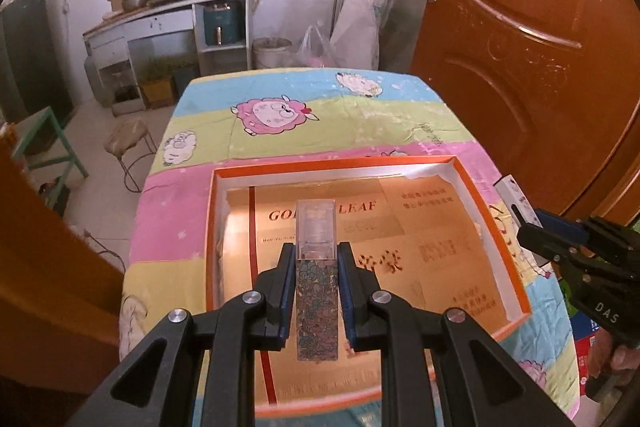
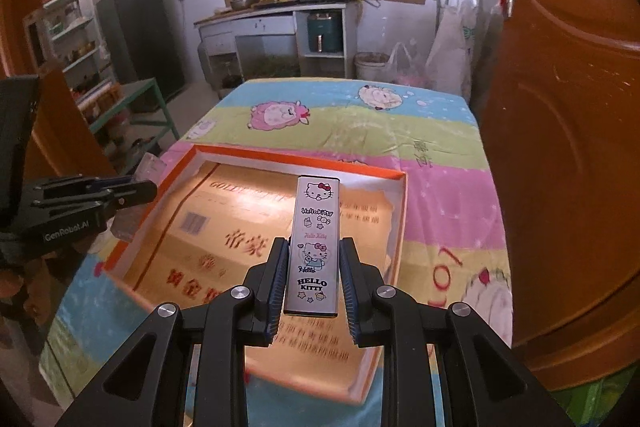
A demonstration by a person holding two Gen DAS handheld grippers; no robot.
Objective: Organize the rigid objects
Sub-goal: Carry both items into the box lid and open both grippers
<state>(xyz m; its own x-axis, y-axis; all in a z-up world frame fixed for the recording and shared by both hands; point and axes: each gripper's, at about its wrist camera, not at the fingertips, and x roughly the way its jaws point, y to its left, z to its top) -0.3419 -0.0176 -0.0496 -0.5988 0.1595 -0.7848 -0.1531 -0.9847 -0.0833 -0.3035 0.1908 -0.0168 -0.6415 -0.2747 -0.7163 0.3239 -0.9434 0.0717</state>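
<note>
Left wrist view: left gripper (image 1: 315, 269) clamped on a slim clear-capped box with a dark floral print (image 1: 316, 291), fingers (image 1: 285, 279) pressed flat against its two long sides at about mid-length, clear cap end jutting toward 12 o'clock. Held in the air over the orange-rimmed shallow box (image 1: 212, 227), gold printed sheets lining its floor. At 3 o'clock, the right gripper (image 1: 528, 227) with a white box end-on between its tips, above the orange box's right wall. Under all of it, a table with a cartoon-sheep cloth (image 1: 320, 115).

Likely light and stiff, with hard, glossy plastic faces, so probably slippery under a loose pinch. Cap end could well crack or pop off if squeezed there. Best held as now, across the narrow width on the printed body, below the cap.

Right wrist view: right gripper (image 2: 313, 281) shut on a flat white Hello Kitty box (image 2: 315, 247), fingers (image 2: 347, 279) bearing on the long edges of its lower half, upper half sticking out toward 12 o'clock, above the orange-rimmed shallow box (image 2: 400, 223). Left gripper (image 2: 140, 189) at 9 o'clock, over the near-left corner of that box, something clear at its tip.

Same judgement here: rigid, light, smooth-faced. Grip near the middle preferable, to limit swing of the long free end. Gentle set-down flat on the gold lining advisable.
</note>
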